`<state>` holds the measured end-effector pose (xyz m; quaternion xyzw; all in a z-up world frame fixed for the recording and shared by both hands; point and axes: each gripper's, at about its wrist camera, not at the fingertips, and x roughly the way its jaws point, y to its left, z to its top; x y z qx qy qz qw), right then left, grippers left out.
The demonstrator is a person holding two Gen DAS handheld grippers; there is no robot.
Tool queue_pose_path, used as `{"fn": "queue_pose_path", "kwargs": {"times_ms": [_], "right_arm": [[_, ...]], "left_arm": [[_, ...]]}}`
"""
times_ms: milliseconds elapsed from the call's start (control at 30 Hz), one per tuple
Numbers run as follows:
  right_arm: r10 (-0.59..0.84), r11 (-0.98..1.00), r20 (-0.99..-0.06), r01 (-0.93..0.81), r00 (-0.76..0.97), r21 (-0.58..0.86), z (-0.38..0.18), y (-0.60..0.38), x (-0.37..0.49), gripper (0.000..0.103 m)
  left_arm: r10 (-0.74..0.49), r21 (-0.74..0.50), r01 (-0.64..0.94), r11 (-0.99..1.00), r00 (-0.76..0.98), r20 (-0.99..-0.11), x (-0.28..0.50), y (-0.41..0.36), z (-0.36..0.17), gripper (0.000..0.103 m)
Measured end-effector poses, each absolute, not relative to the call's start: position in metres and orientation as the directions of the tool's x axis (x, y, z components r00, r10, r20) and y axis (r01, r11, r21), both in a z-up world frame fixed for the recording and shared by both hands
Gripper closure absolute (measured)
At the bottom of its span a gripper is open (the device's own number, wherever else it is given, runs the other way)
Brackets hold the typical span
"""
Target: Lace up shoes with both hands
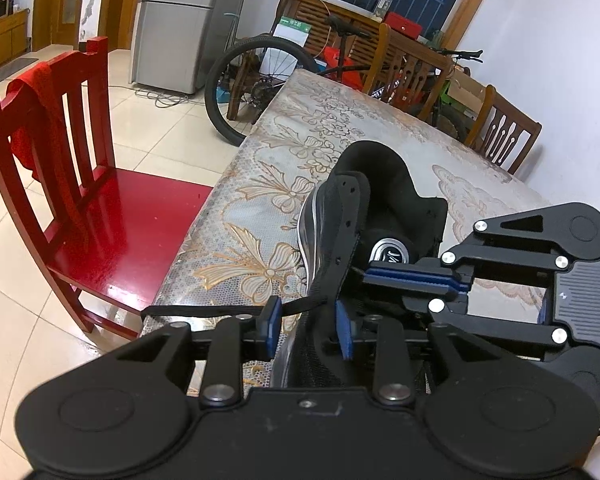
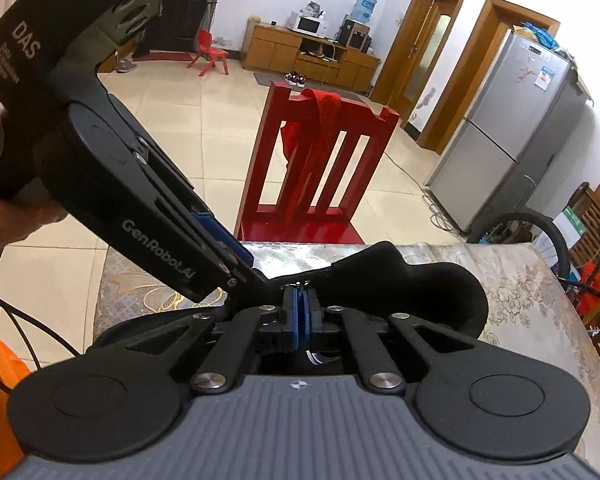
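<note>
A black sneaker [image 1: 380, 200] with a grey side stripe lies on the flowered tablecloth [image 1: 259, 216]; it also shows in the right wrist view [image 2: 440, 292]. A flat black lace [image 1: 203, 311] runs from an eyelet leftward past the table edge. My left gripper [image 1: 308, 326] is open, its blue pads either side of the shoe's eyelet flap, the lace passing between them. My right gripper [image 2: 298, 312] is shut over the shoe's tongue; what it pinches is hidden. It shows in the left wrist view [image 1: 416, 276] from the right. The left gripper [image 2: 235, 256] reaches in from the upper left.
A red wooden chair [image 1: 79, 200] with a red cloth over its back stands against the table's left edge. A bicycle [image 1: 267, 80] and wooden chairs [image 1: 500, 132] stand beyond the far end. A fridge [image 2: 512, 120] stands on the tiled floor.
</note>
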<state>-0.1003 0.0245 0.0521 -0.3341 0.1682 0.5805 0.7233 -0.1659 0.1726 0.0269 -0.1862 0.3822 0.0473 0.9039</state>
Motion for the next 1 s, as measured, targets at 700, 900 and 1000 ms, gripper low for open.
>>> {"fn": "queue_pose_path", "kwargs": {"times_ms": [700, 900, 1000], "right_arm": [[0.693, 0.058, -0.682, -0.961, 0.233, -0.270, 0.090, 0.038, -0.086, 0.075], [0.559, -0.146, -0.792, -0.911, 0.245, -0.385, 0.068, 0.089, -0.091, 0.091], [0.533, -0.171, -0.822, -0.925, 0.203, -0.339, 0.064, 0.090, -0.090, 0.101]], "left_arm": [[-0.085, -0.317, -0.204, 0.926, 0.706, -0.704, -0.171, 0.172, 0.026, 0.075], [-0.064, -0.276, -0.181, 0.944, 0.719, -0.692, -0.183, 0.166, 0.030, 0.074], [-0.049, -0.264, -0.182, 0.947, 0.731, -0.680, -0.189, 0.169, 0.034, 0.074]]}}
